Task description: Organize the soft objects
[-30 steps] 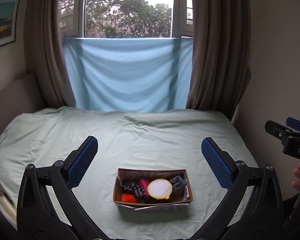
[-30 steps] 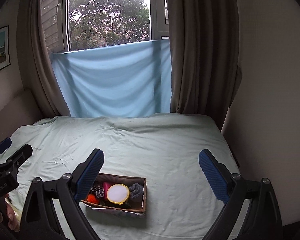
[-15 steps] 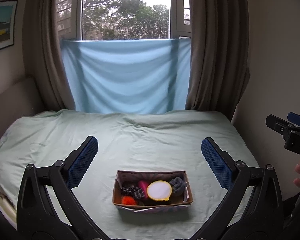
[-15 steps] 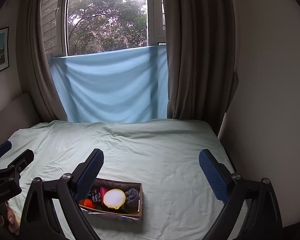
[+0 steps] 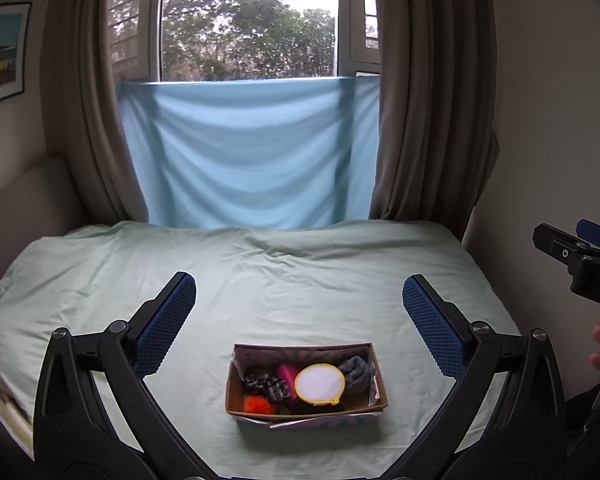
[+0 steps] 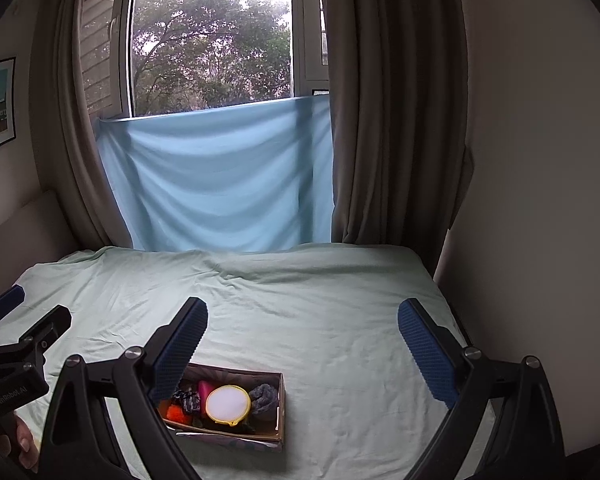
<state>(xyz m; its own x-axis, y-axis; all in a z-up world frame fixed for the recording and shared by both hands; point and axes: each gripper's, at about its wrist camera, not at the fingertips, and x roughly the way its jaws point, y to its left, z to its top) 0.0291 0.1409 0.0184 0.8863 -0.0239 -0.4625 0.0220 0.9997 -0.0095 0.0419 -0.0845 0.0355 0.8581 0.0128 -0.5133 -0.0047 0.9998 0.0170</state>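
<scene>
Left wrist view: the left gripper [image 5: 299, 294] hovers with its blue-padded jaws spread wide and empty above the open brown cardboard box [image 5: 306, 411], which sits on the pale green bedsheet [image 5: 300, 280]. Inside the box, left to right, lie an orange fuzzy ball [image 5: 257, 404], a black-and-white patterned cloth [image 5: 269, 386], a pink soft piece [image 5: 287, 374], a round yellow-rimmed white pouch [image 5: 319, 384] and a grey knitted bundle [image 5: 355, 372]. Right of the box, the right gripper [image 6: 302, 318] is likewise spread wide, holding nothing.
</scene>
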